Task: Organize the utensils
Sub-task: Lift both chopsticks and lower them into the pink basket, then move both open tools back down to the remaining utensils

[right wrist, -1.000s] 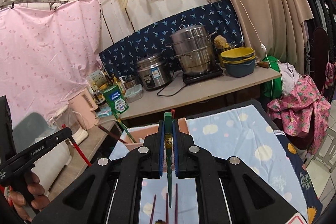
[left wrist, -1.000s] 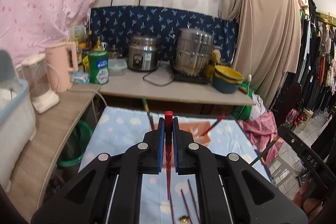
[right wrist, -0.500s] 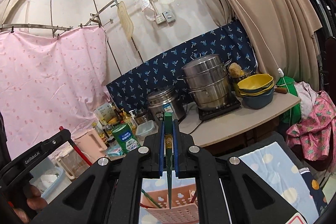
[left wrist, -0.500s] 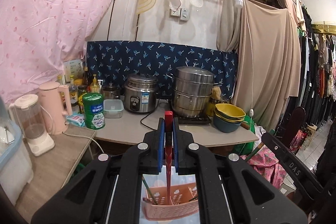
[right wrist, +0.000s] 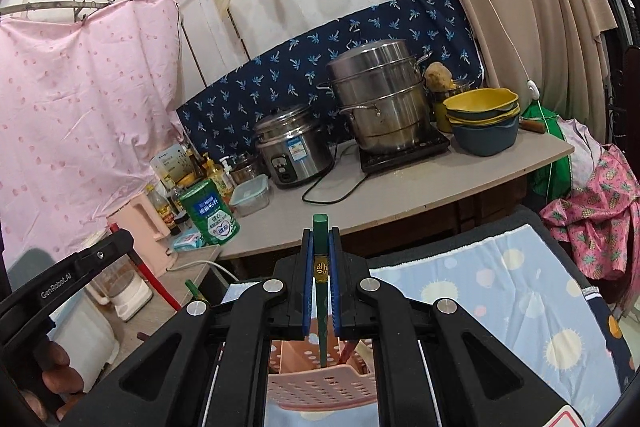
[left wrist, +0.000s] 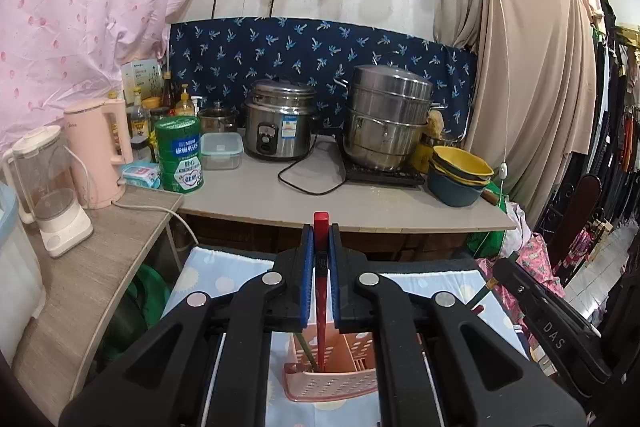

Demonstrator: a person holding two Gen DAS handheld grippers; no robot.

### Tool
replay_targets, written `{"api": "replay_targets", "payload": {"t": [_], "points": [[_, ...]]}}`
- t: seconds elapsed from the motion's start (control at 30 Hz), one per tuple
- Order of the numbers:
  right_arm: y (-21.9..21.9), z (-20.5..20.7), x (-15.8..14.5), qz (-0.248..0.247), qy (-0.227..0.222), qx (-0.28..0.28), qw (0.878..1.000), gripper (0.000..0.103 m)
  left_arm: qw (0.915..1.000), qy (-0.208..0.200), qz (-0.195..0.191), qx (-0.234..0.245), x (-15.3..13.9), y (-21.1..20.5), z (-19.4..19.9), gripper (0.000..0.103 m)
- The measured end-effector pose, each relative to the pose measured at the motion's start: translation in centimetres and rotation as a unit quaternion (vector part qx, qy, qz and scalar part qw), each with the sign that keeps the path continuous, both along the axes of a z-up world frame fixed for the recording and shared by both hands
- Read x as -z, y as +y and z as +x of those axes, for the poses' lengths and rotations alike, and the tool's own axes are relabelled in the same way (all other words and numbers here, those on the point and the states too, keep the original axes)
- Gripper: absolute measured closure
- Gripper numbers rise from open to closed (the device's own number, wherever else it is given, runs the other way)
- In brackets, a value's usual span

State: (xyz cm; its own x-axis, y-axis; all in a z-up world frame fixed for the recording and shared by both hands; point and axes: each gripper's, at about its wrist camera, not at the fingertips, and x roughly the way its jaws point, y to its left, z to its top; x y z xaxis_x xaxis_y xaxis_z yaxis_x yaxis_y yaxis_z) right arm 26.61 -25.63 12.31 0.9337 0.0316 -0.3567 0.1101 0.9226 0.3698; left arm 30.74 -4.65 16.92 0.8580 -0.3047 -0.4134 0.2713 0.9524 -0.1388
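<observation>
My left gripper [left wrist: 320,243] is shut on a red chopstick [left wrist: 320,311] that points down into a pink perforated utensil basket [left wrist: 328,385] on the blue spotted cloth. A green chopstick [left wrist: 303,349] stands in that basket. My right gripper [right wrist: 320,247] is shut on a green chopstick [right wrist: 321,315] whose tip dips into the same pink basket [right wrist: 324,389]. The left gripper with its red chopstick [right wrist: 150,277] also shows at the left of the right wrist view. The right gripper's body [left wrist: 552,323] shows at the right of the left wrist view.
A counter [left wrist: 360,203] behind holds a rice cooker [left wrist: 280,125], a steel steamer pot [left wrist: 386,119], stacked bowls [left wrist: 460,173] and a green tin [left wrist: 179,153]. A pink kettle [left wrist: 98,155] and blender [left wrist: 48,195] stand on the left shelf. The blue spotted cloth [right wrist: 520,287] covers the table.
Both grippers have swung from over the cloth to above the pink basket and come down. Both chopstick tips now reach into the basket.
</observation>
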Motion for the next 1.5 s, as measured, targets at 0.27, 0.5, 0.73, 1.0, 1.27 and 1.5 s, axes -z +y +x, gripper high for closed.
{"api": "replay_targets", "payload": {"t": [0.27,0.5,0.73,1.0,1.27,1.5], "points": [[0.8,-0.7,1.2,0.004,0.014,-0.015,1.000,0.093,1.0000,0.006,0.002,0.006,0.9,-0.5,-0.8,0.084],[0.4,-3.3,0.4,0.017,0.005,-0.013,1.000,0.089,1.0000,0.007,0.004,-0.003,0.6,-0.2,-2.7,0.060],[0.4,-6.9,0.3,0.027,0.004,-0.020,0.999,0.087,0.9998,0.015,0.015,0.000,0.6,-0.2,-5.6,0.056],[2.3,-12.0,2.2,0.012,0.023,-0.035,0.999,0.081,0.9988,0.033,0.036,0.008,2.2,-0.5,-9.9,0.055],[3.5,-17.2,6.7,-0.003,0.078,-0.046,0.996,0.081,0.9961,0.078,0.041,0.004,6.2,0.5,-13.6,0.055],[5.1,-21.1,12.5,-0.049,0.153,-0.056,0.985,0.081,0.9905,0.127,0.051,-0.007,11.4,2.0,-16.6,0.055]]}}
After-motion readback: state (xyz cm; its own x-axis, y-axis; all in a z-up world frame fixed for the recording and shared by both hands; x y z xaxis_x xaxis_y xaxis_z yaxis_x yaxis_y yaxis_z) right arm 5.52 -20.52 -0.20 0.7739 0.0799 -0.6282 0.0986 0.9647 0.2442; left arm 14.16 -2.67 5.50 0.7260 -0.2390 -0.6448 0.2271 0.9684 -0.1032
